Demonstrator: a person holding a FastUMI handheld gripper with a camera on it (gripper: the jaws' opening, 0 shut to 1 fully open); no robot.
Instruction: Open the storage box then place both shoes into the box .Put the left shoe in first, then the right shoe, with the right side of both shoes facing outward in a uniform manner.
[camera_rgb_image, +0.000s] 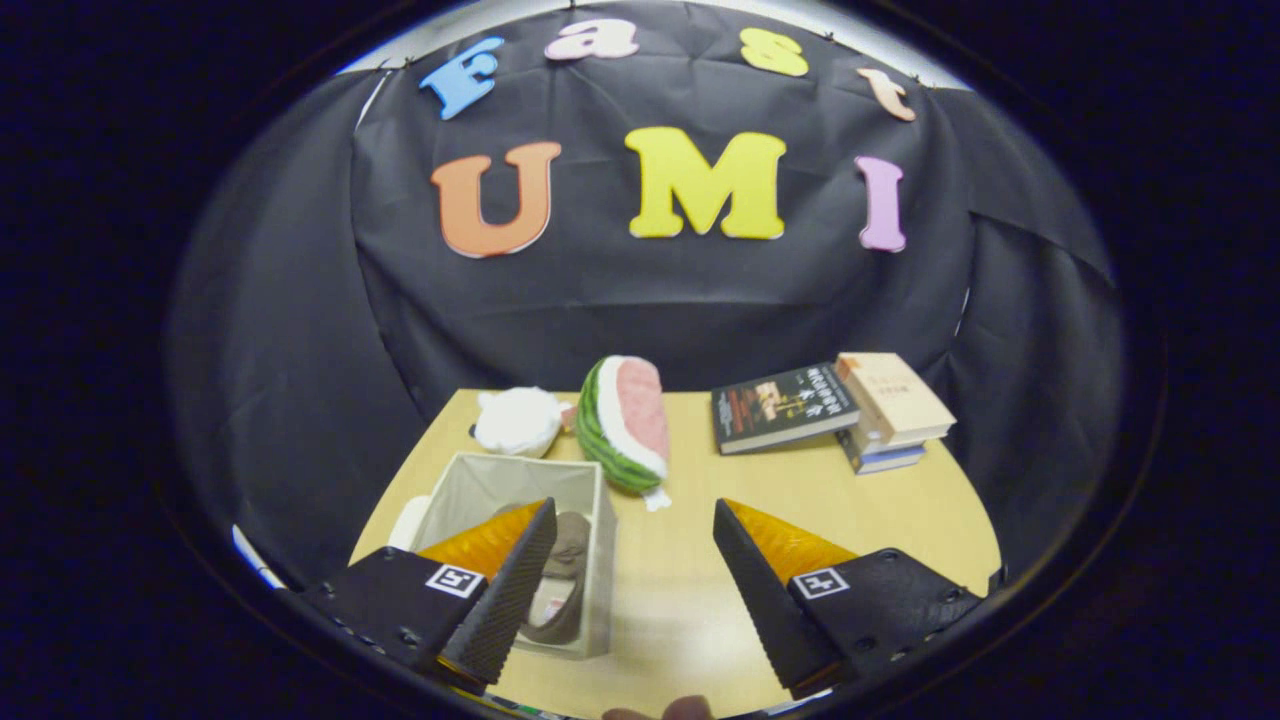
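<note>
1 shoe (563, 585) lies inside the open storage box (480, 480). Gripper (632, 570) fingers spread apart, holding nothing; left finger overlaps the box. Watermelon plush (625, 425) just beyond box; books (835, 410) well apart.

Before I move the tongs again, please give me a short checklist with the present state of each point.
1. Tongs open, holding nothing: ok.
2. Storage box open at the top: ok.
3. A shoe lies in the box: ok.
4. Second shoe in the box: cannot tell, the left finger hides part of the inside.
5. Right sides facing outward: cannot tell.
6. Plush watermelon stands beyond the box, outside it: ok.
</note>
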